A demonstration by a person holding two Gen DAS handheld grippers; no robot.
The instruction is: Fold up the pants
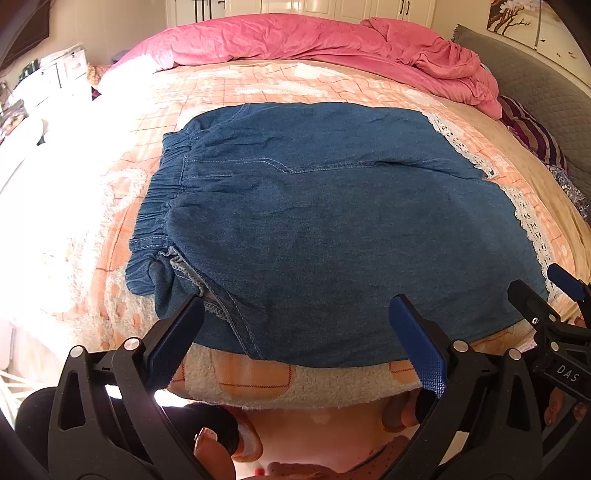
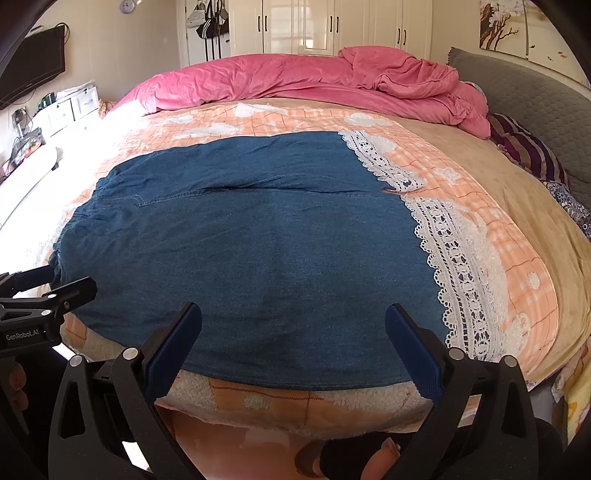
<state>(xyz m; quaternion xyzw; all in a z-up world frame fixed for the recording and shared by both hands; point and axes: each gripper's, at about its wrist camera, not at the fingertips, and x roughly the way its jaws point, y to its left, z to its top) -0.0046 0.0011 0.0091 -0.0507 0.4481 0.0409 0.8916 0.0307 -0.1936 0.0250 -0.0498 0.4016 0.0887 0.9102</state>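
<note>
Closest to my lenses are the two tongs, both spread wide with nothing between their blue pads: my left gripper [image 1: 297,325] hangs over the near hem side of the pants [image 1: 314,221], and my right gripper [image 2: 293,332] hangs just over the same near edge, further toward the lace end. Neither touches the cloth as far as I can tell.

The pants are blue denim, lying flat across the peach checked blanket [image 1: 236,380] that covers the bed. Taking the pants as my landmark: the gathered elastic waistband [image 1: 159,206] is at their left end, and white lace trim [image 2: 458,266] runs along both leg openings at their right end. The two legs lie side by side, a seam line between them.

Beyond the pants, along the far side of the bed, a crumpled pink duvet [image 2: 295,77] is heaped. To the right of the pants and past the lace sits a striped pillow [image 2: 524,151] against a grey padded headboard [image 2: 532,99]. Far behind, white wardrobe doors [image 2: 317,26] line the wall. To the left of the pants, the side is washed out by sunlight, with a white drawer unit [image 2: 70,107] beyond.
</note>
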